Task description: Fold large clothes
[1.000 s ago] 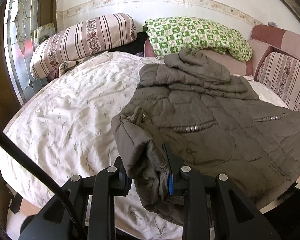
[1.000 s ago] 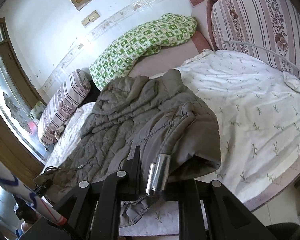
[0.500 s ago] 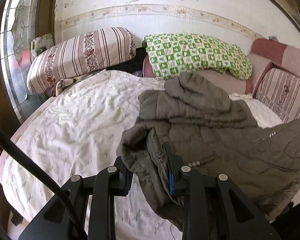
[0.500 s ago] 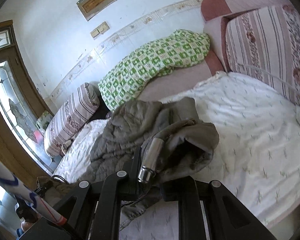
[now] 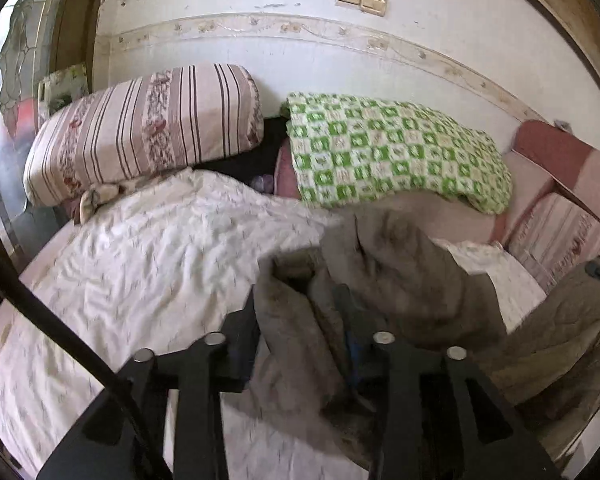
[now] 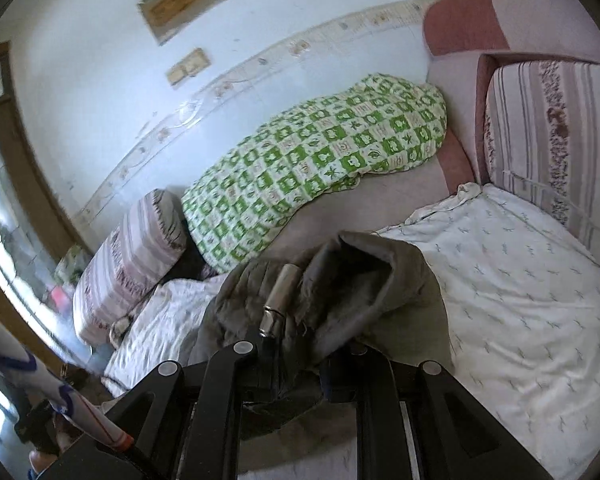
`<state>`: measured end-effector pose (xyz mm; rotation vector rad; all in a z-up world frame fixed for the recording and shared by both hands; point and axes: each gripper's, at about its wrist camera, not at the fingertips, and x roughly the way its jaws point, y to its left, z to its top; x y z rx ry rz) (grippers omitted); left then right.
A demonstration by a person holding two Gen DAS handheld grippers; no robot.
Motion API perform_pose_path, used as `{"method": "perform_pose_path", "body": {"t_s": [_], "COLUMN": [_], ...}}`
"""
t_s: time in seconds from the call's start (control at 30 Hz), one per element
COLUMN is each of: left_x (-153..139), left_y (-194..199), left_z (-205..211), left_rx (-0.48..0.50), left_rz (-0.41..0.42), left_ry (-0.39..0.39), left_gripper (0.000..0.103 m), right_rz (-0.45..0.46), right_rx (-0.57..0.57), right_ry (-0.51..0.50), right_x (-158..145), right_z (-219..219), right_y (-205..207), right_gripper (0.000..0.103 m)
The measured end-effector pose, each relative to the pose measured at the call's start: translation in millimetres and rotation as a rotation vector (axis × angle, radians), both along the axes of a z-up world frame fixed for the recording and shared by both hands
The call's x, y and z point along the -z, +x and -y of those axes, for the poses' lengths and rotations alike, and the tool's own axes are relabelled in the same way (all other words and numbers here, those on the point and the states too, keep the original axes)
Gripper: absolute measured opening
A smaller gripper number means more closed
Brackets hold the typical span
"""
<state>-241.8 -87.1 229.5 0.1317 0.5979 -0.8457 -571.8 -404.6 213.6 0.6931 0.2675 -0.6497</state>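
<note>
jacket [image 5: 404, 280]: you hold its hem raised off the bed [image 5: 140, 264], ready to fold.
left gripper [image 5: 300, 336]: jaws clamped on fabric.
right gripper [image 6: 300, 364]: jaws pinching the jacket's other corner.

A green checked quilt [image 5: 392, 152] lies beside a striped pillow [image 5: 148, 128] against the wall.

We see the olive-brown quilted padded jacket [image 5: 404, 280] bunched up and lifted off the white bed, its folds draping down near the front edge, a silver metal toggle [image 6: 278, 300] lying on top.
</note>
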Motion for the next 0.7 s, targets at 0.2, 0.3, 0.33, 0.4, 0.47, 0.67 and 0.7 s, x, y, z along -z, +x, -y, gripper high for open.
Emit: {"method": "perform_pose_path", "body": {"t_s": [0.2,0.3,0.33,0.4,0.47,0.67,0.7], "left_x": [-28.0,-35.9,-38.5,-43.1,-45.4,-4.4,10.0], "left_y": [52.5,76.9,84.6,96.2,101.5,82.1,78.6], "left_z": [43.8,51.9,53.2,53.2,54.4,106.0,120.3], "left_rx": [-0.08,-0.127,-0.143,-0.162,-0.169,0.035,0.079], "left_rz": [0.095,0.093,0.089,0.083,0.1,0.103,0.078], "left_ry": [-0.024,-0.04,-0.053,-0.082,-0.098,0.014,0.049], "left_gripper": [0.054,0.058,0.06,0.06,0.06,0.06,0.06], "right_rz": [-0.037,-0.071,-0.083,-0.103,-0.127,-0.2,-0.208], "right_rx": [0.052,0.083,0.095,0.115,0.134,0.156,0.156], "right_ry": [0.088,0.098,0.104,0.118,0.13,0.155,0.153], "right_x": [11.5,21.3,25.5,33.3,41.6,73.5,76.8], "right_z": [81.0,110.3,120.8,138.7,155.4,188.6,190.2], "right_y": [56.9,81.4,90.1,103.1,116.4,151.0,154.7], "right_gripper": [0.015,0.015,0.015,0.015,0.015,0.015,0.016]}}
